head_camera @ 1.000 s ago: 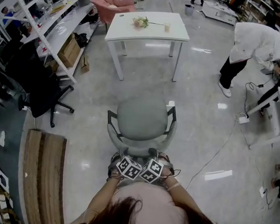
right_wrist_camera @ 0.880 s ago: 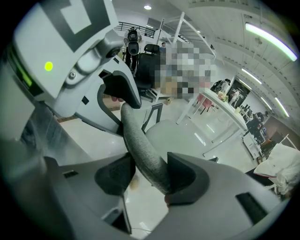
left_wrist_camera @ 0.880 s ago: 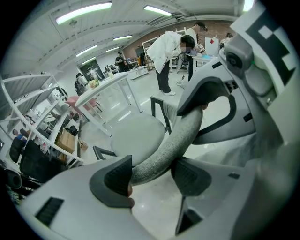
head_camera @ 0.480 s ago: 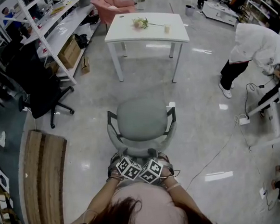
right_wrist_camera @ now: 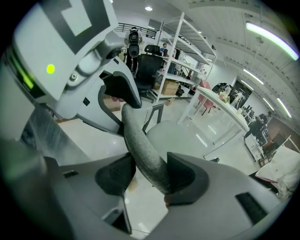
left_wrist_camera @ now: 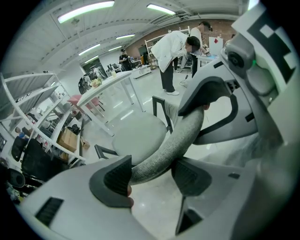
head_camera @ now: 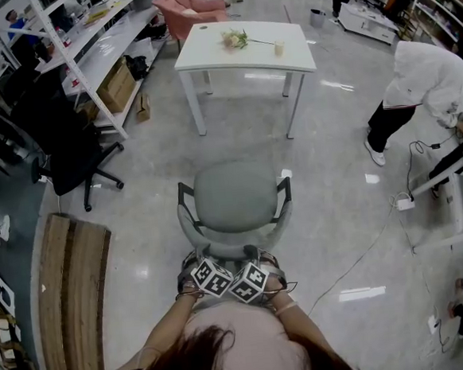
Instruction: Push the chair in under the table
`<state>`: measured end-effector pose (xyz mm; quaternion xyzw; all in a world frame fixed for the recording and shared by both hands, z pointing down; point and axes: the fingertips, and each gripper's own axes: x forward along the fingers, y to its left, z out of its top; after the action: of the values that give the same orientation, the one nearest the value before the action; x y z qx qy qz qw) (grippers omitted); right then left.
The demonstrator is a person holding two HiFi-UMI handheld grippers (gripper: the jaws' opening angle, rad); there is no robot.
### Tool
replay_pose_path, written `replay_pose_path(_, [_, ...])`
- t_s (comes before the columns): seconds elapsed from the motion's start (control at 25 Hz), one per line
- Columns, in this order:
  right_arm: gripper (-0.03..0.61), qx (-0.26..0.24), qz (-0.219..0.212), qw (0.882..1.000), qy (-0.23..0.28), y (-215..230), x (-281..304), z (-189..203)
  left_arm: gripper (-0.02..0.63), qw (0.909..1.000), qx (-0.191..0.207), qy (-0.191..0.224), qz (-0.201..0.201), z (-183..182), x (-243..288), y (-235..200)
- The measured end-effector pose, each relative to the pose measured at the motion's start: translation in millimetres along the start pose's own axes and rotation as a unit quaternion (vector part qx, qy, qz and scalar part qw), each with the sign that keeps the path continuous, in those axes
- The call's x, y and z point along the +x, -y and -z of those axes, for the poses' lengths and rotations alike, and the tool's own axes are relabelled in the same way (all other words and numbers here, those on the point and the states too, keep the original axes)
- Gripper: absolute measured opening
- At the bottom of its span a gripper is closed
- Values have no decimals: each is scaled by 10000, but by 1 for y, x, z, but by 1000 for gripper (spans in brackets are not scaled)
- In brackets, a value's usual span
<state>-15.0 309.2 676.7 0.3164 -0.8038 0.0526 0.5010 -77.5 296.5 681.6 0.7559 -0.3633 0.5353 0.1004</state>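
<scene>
Chair [head_camera: 234,197] backrest pinched in left claw [left_wrist_camera: 151,173] and right claw [right_wrist_camera: 150,176], both grips hidden from overhead.

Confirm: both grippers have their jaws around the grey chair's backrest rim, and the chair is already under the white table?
Not quite. The head view shows the grey chair standing on open floor, short of the white table, not under it. The left gripper and right gripper do have their jaws around the backrest rim.

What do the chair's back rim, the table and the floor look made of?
Chair's back rim: grey woven fabric, matte; speckled weave shows. Table: smooth white top and legs, perhaps laminate or painted metal. Floor: hard, polished, grey; bright reflections show.
</scene>
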Motion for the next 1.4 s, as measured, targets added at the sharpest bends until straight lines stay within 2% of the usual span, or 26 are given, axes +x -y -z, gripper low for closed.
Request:
replay_pose_path(0.92, [204, -187, -370, 9991, -85, 32, 18, -12, 270, 9997, -48, -189, -121, -24, 22, -27])
replay_pose_path(1.4, [188, -452, -594, 9972, -37, 49, 25, -19, 275, 9985, -229, -381, -306, -35, 30, -43])
